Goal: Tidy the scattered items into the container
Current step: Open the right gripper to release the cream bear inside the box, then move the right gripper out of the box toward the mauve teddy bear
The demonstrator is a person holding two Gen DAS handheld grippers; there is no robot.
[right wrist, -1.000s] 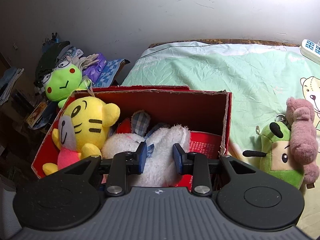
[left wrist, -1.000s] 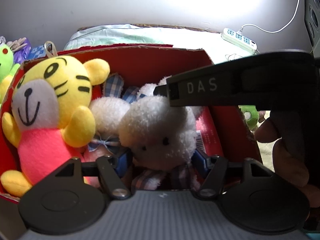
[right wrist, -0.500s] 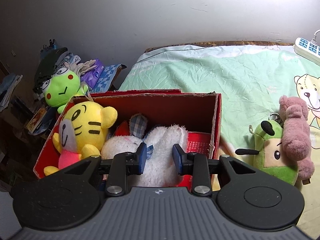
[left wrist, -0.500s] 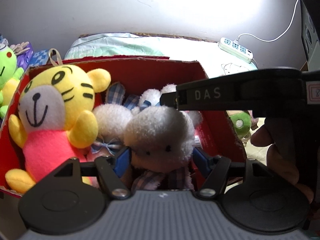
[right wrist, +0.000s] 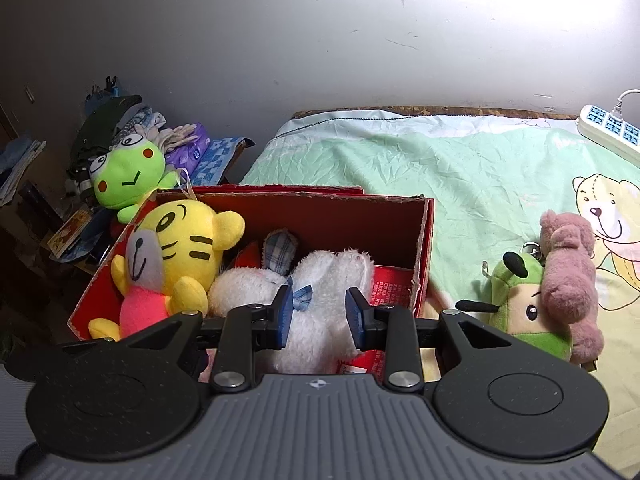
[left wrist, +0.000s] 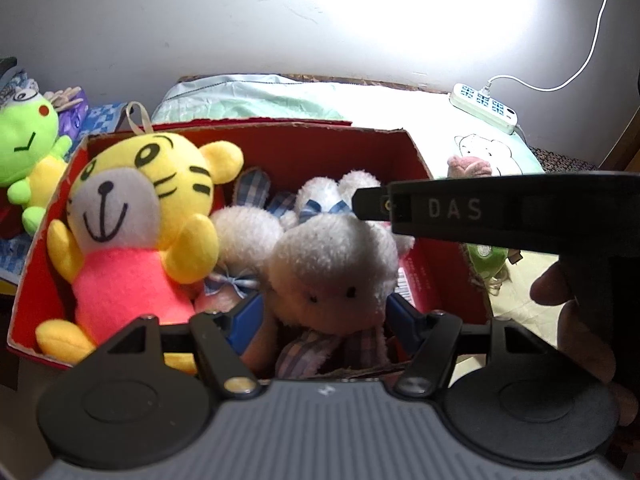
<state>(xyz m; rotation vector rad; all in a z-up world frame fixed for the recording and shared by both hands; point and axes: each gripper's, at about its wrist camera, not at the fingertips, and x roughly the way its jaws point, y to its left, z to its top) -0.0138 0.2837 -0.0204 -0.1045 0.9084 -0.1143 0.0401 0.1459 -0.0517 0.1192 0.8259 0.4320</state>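
Red box nearly full of plush toys

The red cardboard box on the bed holds a yellow tiger plush and a white bunny plush. The left claw gapes wide around the bunny; the right claw hangs open, empty. A green bug plush and pink bear lie outside.

red box holds yellow tiger and white bunny; green plush and pink plush lie beside it.
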